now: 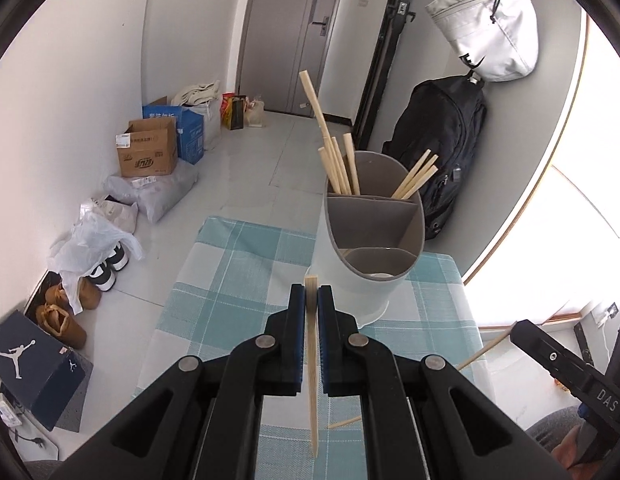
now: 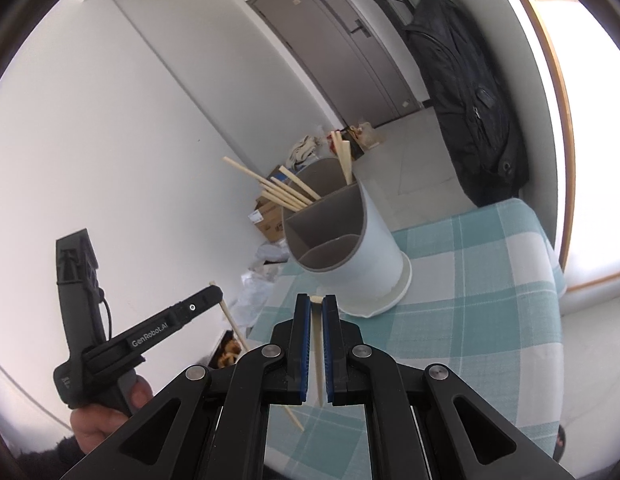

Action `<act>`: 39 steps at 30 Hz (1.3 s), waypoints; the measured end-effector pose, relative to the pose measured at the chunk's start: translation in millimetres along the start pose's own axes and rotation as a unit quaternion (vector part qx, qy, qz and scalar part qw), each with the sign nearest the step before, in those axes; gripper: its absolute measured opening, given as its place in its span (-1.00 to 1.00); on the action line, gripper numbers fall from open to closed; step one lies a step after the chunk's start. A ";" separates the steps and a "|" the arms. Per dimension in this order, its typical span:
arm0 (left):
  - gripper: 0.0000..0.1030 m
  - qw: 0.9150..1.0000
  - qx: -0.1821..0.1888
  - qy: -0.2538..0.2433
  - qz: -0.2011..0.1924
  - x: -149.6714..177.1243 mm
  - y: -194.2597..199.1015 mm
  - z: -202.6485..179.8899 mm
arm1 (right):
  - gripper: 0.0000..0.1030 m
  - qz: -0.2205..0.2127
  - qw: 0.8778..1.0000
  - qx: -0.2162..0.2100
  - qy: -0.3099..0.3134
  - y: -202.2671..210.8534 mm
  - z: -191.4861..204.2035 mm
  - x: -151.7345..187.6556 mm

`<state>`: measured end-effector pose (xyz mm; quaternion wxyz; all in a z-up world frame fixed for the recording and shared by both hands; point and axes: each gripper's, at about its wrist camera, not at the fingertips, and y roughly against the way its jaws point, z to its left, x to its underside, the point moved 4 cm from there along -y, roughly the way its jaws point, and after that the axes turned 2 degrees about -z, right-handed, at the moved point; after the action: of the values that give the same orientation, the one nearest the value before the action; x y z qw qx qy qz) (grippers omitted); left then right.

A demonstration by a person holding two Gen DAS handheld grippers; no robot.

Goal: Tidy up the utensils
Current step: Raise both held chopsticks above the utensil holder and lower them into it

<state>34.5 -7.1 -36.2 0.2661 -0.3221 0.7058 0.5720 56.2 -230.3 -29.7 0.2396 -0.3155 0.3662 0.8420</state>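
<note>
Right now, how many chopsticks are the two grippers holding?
2. The first chopstick is clamped in the left gripper, the second chopstick in the right gripper. More stand in the utensil holder, not counted here.

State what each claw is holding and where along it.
Left claw grips a chopstick near its thick upper end. Right claw likewise pinches a chopstick close to its top end; both hang downward.
</note>
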 end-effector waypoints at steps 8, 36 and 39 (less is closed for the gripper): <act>-0.96 1.000 0.011 -0.003 -0.007 -3.1 10.7 -0.8 | -0.90 -0.002 1.000 0.003 0.016 0.5 10.9 -1.7; -0.96 0.997 0.042 -0.001 -0.057 -143.6 47.0 -28.9 | -0.90 -0.071 0.993 0.002 0.096 12.8 69.4 -170.3; -0.96 0.997 0.042 -0.003 -0.070 -163.3 43.8 -33.8 | -0.90 -0.076 0.991 0.010 0.107 5.2 71.6 -192.8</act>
<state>107.3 -9.6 120.1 0.3213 -0.3578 0.7039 0.5228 159.7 -211.8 147.2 0.2653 -0.4281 0.3732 0.7791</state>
